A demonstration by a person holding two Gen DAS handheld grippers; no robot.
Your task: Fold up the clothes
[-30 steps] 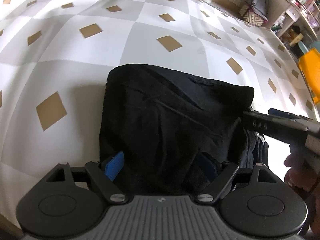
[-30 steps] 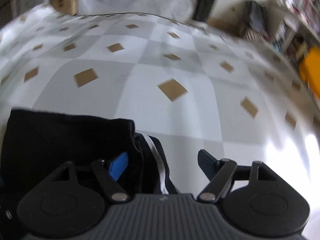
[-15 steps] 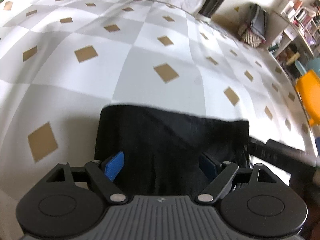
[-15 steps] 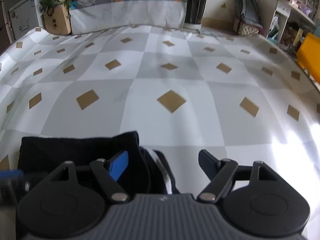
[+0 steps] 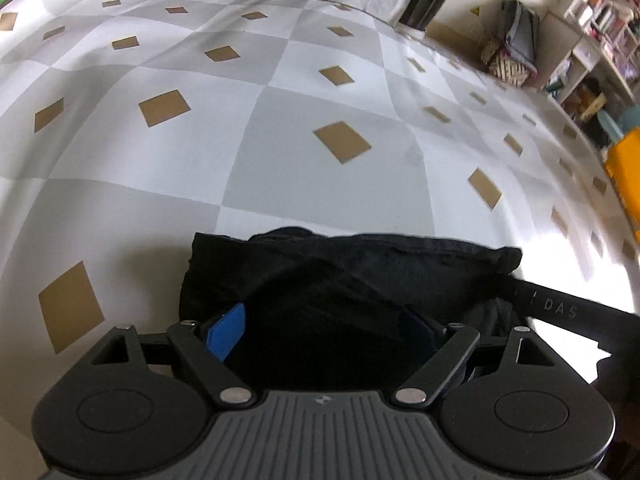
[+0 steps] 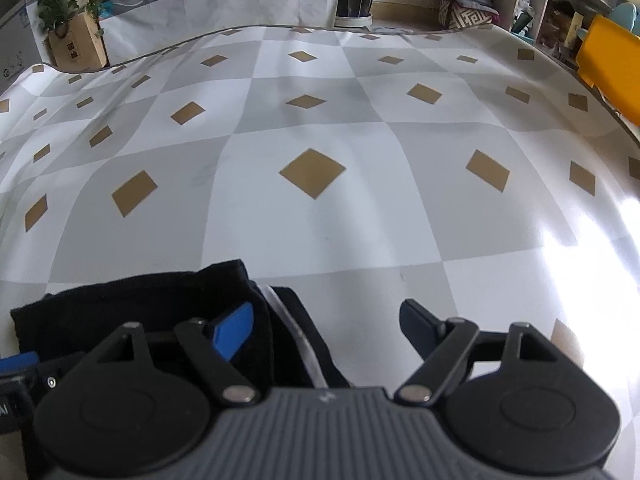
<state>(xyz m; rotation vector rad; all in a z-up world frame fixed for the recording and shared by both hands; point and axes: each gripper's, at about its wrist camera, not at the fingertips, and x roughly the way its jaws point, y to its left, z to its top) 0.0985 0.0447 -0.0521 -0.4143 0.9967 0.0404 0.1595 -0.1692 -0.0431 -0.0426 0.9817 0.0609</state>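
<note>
- On the table [image 5: 120, 184], which is covered with a grey-and-white checked cloth with tan diamonds, lies a black garment [image 5: 344, 280] folded into a compact, roughly rectangular bundle, close to the near edge.
- Its top layer is wrinkled, with a rumpled far edge; in the right wrist view the black garment [image 6: 132, 304] shows a white stripe along one inner layer at its right side.
- The left gripper [image 5: 328, 332] has its jaws spread wide, one blue finger on each side above the dark cloth; whether they touch the fabric cannot be told.
- The right gripper [image 6: 328, 320] also has its jaws wide apart and holds nothing; its left finger is over the bundle's right end, its right finger over bare tablecloth.
- An orange chair [image 6: 608, 56] stands beyond the table's right edge.
</note>
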